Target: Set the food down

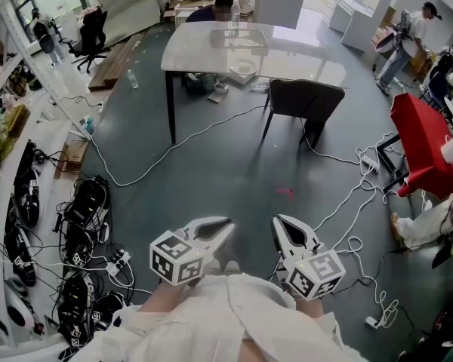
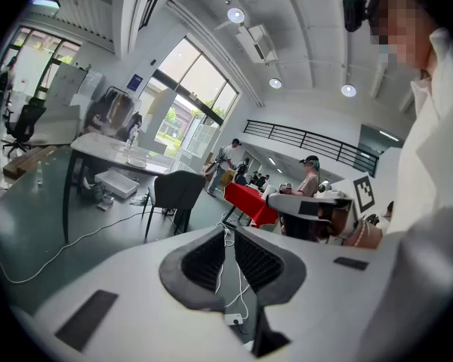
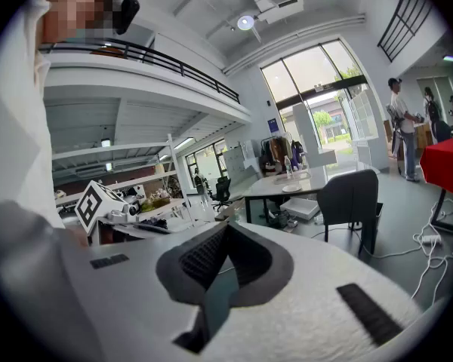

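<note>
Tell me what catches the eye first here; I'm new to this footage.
Two shut, empty claws, the left claw and right claw, sit low at bottom centre. Beyond them stands a white table with a dark chair beside it; white cables cross the grey floor.

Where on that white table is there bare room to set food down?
Bare: the table corner between its left edge and the plate, and its right end by the chair. Crowded: the middle, with plate and bottle.

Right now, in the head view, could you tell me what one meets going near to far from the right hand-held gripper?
Right hand-held gripper, pink floor mark, chair, table.
</note>
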Demonstrator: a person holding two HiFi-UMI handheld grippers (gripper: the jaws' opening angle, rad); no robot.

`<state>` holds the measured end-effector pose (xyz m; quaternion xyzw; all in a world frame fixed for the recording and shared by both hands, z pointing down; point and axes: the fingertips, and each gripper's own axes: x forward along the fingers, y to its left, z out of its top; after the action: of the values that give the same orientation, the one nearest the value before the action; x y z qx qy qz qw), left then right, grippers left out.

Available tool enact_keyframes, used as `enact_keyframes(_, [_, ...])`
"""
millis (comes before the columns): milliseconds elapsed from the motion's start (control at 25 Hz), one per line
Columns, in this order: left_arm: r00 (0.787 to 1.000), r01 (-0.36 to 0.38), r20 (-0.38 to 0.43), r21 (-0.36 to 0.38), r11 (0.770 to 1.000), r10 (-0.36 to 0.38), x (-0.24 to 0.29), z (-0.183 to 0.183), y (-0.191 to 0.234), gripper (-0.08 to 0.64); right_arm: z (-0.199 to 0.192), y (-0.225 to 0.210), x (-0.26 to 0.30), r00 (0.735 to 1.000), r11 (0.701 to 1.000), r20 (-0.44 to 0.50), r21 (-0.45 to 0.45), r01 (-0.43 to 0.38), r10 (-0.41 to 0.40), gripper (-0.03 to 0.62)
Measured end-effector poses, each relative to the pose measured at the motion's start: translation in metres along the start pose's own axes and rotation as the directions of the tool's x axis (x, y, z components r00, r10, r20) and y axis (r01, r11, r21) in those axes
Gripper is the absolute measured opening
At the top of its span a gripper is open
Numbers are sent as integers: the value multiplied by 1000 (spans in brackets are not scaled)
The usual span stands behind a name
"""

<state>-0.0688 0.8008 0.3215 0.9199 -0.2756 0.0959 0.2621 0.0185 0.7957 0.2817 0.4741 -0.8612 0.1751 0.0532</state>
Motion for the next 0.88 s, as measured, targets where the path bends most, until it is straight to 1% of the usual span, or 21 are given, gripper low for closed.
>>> enact_keyframes(200, [1000, 22, 11, 16, 1000, -22, 8, 5, -8, 49, -3, -9, 2, 1000, 1000, -20, 19, 19, -18, 2])
enact_keyframes(400, [1000, 10, 21, 1, 1000, -10, 13, 5, -10, 49, -4, -13, -3, 1000, 1000, -23, -4, 12, -12, 2])
enact_keyframes(560, [1000, 14, 1, -5, 1000, -14, 19, 1, -12, 49, -7, -15, -3, 999, 1000, -37, -3, 9, -9, 2])
enact_keyframes(680, [1000, 6, -4, -18, 1000, -6, 22, -4, -11, 49, -5, -20, -3, 1000, 1000, -14, -5, 20, -20, 2])
enact_keyframes(800, [1000, 4, -4, -18, 1000, -4, 29, -5, -14, 49, 0, -24, -4, 1000, 1000, 20, -16, 3, -3, 3])
enact_keyframes(880, [1000, 3, -6, -7, 1000, -3, 32, -4, -17, 49, 1, -26, -5, 1000, 1000, 12, -24, -8, 9, 3])
